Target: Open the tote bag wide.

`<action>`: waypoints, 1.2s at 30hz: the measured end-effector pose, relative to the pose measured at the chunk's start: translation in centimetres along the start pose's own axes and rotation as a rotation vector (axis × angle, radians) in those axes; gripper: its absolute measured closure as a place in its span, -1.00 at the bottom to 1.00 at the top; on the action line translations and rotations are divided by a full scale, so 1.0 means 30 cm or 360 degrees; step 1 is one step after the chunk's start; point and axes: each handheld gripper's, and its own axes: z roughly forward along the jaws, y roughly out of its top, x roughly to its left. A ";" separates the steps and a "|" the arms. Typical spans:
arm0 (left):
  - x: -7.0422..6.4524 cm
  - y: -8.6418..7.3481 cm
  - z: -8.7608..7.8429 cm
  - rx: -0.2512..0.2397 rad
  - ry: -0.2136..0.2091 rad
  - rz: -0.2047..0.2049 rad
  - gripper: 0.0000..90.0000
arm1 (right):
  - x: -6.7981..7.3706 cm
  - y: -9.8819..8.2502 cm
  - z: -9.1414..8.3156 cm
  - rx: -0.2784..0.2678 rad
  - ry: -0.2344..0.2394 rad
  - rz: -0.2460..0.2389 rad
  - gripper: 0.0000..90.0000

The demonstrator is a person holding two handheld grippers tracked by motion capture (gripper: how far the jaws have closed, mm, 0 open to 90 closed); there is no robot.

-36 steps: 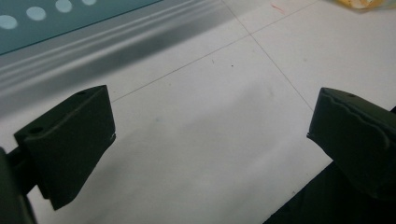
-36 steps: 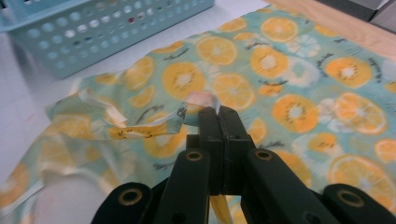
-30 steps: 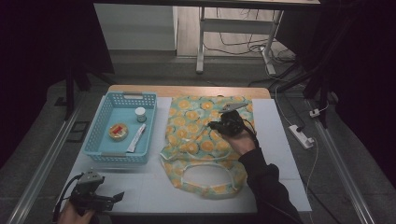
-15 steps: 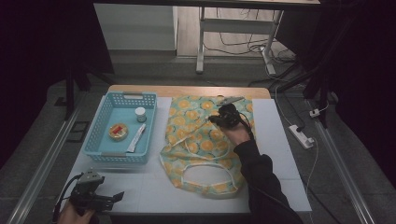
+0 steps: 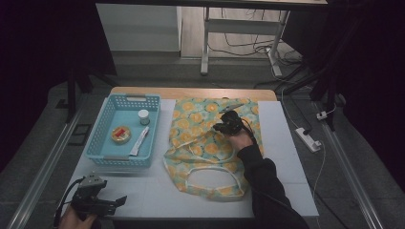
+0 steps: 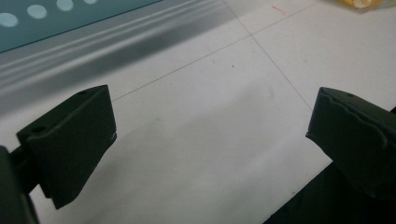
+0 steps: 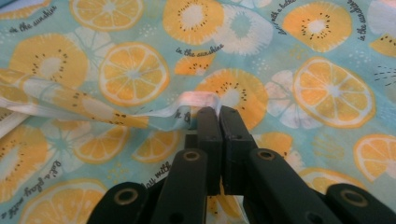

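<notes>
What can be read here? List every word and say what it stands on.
"in the sunshine": printed in dark script, repeated, on the teal cotton apron with orange citrus slices.
Curved script around other slices: cut off or blurred, unreadable.
Round yellow tin, white jar and white tube in the blue plastic basket: too small to read.

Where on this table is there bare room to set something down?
Bare white table lies along the near edge, between the left gripper and the fruit-print cloth. A bare strip runs between the cloth and the table's right edge. The blue basket is crowded; the right gripper pinches a cloth strap.
</notes>
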 end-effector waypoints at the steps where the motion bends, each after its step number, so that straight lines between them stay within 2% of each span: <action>1: 0.000 0.000 0.000 -0.0001 -0.0001 -0.0001 -0.97 | 0.000 0.000 0.000 0.0000 0.0000 0.0000 0.77; 4: 0.000 0.000 0.000 -0.0003 0.0001 -0.0003 -0.97 | 0.004 0.016 -0.035 -0.0062 0.0002 0.0013 0.51; 5: 0.000 -0.001 0.000 -0.0004 0.0002 -0.0003 -0.97 | 0.008 0.024 -0.061 -0.0085 -0.0013 0.0013 0.32; 7: -0.001 0.000 0.000 -0.0004 0.0002 -0.0001 -0.97 | 0.008 0.026 -0.074 -0.0096 -0.0018 0.0017 0.26; 9: -0.001 0.000 0.000 -0.0002 0.0004 0.0000 -0.97 | 0.010 0.024 -0.103 -0.0114 -0.0016 0.0030 0.07; 10: -0.001 0.000 0.000 -0.0002 0.0004 0.0000 -0.97 | 0.010 0.024 -0.103 -0.0114 -0.0016 0.0030 0.07; 13: -0.001 0.000 0.000 -0.0001 0.0002 -0.0001 -0.97 | 0.022 0.015 -0.119 -0.0101 0.0029 0.0025 -0.12; 14: -0.001 0.000 0.000 -0.0002 0.0002 -0.0002 -0.97 | 0.035 0.010 -0.128 -0.0094 0.0049 0.0010 -0.26; 17: -0.001 0.000 0.000 -0.0003 0.0004 0.0000 -0.97 | 0.049 0.006 -0.136 -0.0077 0.0077 0.0025 -0.39; 20: -0.001 0.000 0.000 -0.0004 0.0004 0.0000 -0.97 | 0.071 0.000 -0.145 -0.0054 0.0076 0.0026 -0.69; 22: -0.001 0.000 0.000 -0.0004 0.0003 0.0001 -0.97 | 0.098 -0.011 -0.155 -0.0044 0.0077 -0.0003 -0.86; 27: -0.001 0.001 0.001 -0.0002 0.0003 0.0001 -0.97 | 0.140 -0.033 -0.161 -0.0024 0.0108 -0.0050 -1.00; 33: -0.002 0.002 0.001 -0.0001 0.0001 0.0010 -0.97 | 0.214 -0.074 -0.152 0.0044 0.0174 -0.0120 -1.00; 36: -0.002 0.001 0.000 -0.0005 -0.0002 0.0011 -0.97 | 0.243 -0.094 -0.142 0.0068 0.0158 -0.0172 -1.00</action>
